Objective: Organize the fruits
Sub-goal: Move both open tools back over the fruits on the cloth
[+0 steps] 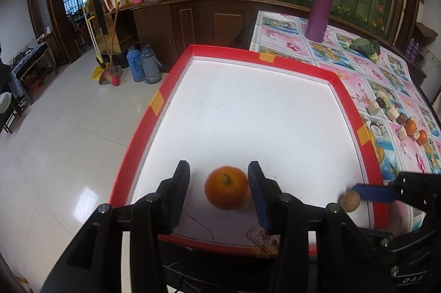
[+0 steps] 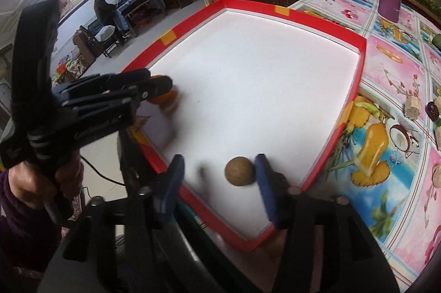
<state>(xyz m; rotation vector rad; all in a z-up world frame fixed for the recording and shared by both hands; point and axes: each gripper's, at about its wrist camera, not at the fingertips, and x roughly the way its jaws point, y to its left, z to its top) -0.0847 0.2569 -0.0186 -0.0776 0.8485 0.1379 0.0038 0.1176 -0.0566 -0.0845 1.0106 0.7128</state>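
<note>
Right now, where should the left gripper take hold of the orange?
Across its widest middle, coming in level from the near tray edge. The orange is round, stem up, already between the open left gripper fingers, nearer the right one.

right gripper [image 2: 219, 177] jaws spread wide over the near end of the red-rimmed tray [image 2: 361, 64]. small brown round fruit [image 2: 239, 171] sits on the white floor between the fingers, touching or just beside the right pad, clear of the left. left gripper [image 2: 157, 89] at the tray's left rim, orange [image 2: 162, 97] partly hidden behind its fingers, blurred.
</note>
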